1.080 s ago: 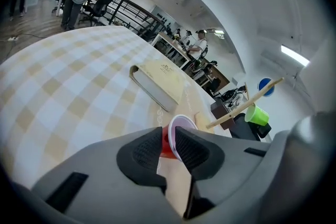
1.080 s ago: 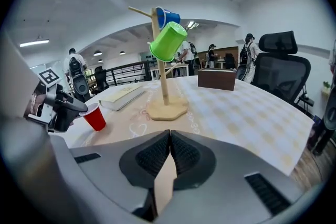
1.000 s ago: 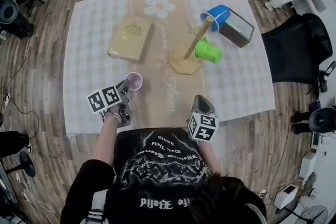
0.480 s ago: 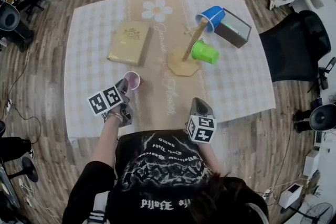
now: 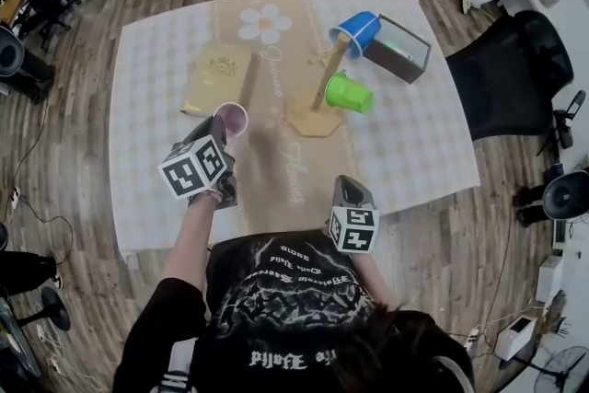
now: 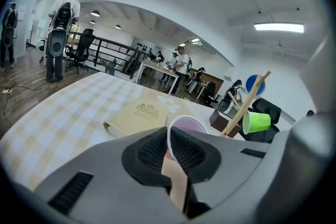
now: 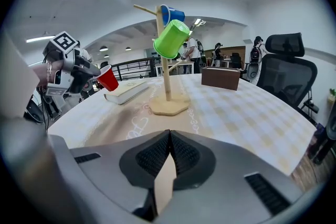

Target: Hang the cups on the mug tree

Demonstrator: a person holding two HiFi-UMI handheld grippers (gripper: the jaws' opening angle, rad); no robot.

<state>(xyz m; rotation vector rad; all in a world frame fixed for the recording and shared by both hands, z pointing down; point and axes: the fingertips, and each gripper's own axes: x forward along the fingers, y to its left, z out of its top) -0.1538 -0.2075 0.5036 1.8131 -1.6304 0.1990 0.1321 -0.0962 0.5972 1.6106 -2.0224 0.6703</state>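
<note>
Left gripper (image 6: 169,140) clamped on rim of red cup (image 5: 231,118), seemingly above the table (image 5: 147,41), right gripper (image 7: 168,139) pinched shut, empty, at near edge, mug tree (image 5: 317,101) farther right.

So the left gripper (image 5: 222,132) has come up off the checked tablecloth (image 5: 147,106) and pushed forward, taking the red plastic cup (image 5: 231,118) with it by the rim. The cup used to sit lower down over the cloth's brown middle strip; now it hangs in the air right at the near corner of the tan hardcover book (image 5: 216,80). The gripper's marker cube (image 5: 195,167) has rolled too and looks bigger.
</note>
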